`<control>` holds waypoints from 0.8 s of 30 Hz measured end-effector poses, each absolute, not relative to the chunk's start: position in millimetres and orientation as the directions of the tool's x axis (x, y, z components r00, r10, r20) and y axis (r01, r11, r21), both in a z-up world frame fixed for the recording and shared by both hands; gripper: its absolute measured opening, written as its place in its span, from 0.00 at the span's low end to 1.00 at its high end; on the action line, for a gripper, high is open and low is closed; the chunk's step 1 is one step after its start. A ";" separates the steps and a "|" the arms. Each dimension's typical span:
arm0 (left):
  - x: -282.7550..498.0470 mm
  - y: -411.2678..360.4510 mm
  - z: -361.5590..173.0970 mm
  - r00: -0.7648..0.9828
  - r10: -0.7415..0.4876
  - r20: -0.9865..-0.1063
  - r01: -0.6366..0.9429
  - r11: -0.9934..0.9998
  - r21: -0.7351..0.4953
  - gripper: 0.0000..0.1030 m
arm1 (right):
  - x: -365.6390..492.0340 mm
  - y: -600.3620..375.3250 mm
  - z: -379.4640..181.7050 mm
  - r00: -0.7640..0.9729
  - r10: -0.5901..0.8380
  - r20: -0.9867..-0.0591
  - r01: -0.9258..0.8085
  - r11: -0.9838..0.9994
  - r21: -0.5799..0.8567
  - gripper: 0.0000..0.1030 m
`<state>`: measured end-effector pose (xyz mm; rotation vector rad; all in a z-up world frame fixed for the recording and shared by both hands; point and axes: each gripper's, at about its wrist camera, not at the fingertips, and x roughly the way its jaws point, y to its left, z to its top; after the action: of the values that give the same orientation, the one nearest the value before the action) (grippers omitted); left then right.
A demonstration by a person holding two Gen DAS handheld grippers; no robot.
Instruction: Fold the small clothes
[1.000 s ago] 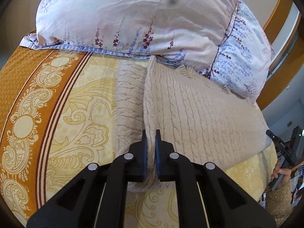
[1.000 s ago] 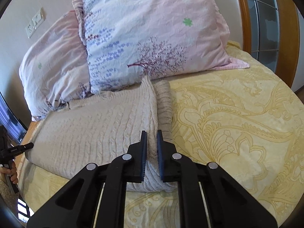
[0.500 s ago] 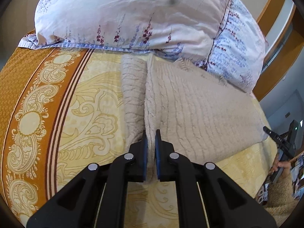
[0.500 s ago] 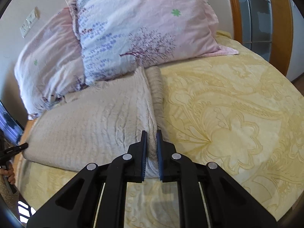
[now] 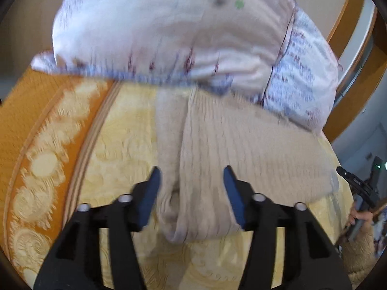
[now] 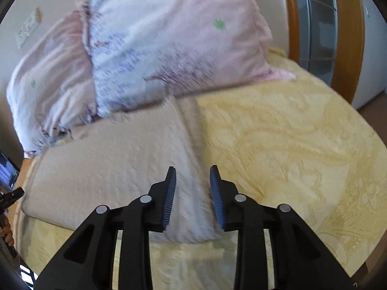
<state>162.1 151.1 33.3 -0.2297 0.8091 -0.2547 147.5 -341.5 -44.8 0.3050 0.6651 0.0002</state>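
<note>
Showing no legible writing: beige knit sweater (image 5: 241,149), floral pillows (image 6: 174,38).

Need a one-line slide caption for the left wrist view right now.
Left gripper jaws opening around the folded beige sweater on the yellow bedspread, pillows behind.

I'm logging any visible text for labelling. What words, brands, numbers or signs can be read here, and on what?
None can be read.
Dark device at the left wrist view's right edge: pale marks, too small and blurred.
Pillows: only flower and leaf prints, no lettering.
Sweater: no label showing.
</note>
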 end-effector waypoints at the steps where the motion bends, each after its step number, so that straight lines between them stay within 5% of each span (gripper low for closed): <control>1: 162.4 146.6 37.9 0.674 -0.309 -0.670 0.147 0.946 -0.288 0.56 | 151.2 -335.0 -42.2 0.789 0.110 -0.605 0.075 0.959 0.272 0.30; 10: 186.1 85.2 30.2 0.642 -0.302 -0.704 0.236 0.952 -0.193 0.61 | 188.5 -273.4 -47.1 0.745 0.214 -0.631 -0.057 0.964 0.260 0.30; 24: 203.9 97.0 3.4 0.598 -0.287 -0.748 0.159 0.958 -0.240 0.61 | 182.5 -262.2 -67.8 0.716 0.186 -0.673 -0.038 0.973 0.229 0.35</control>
<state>203.9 97.0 3.4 -0.1542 0.8934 -0.2595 182.5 -262.2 -67.8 0.2047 0.7637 0.1253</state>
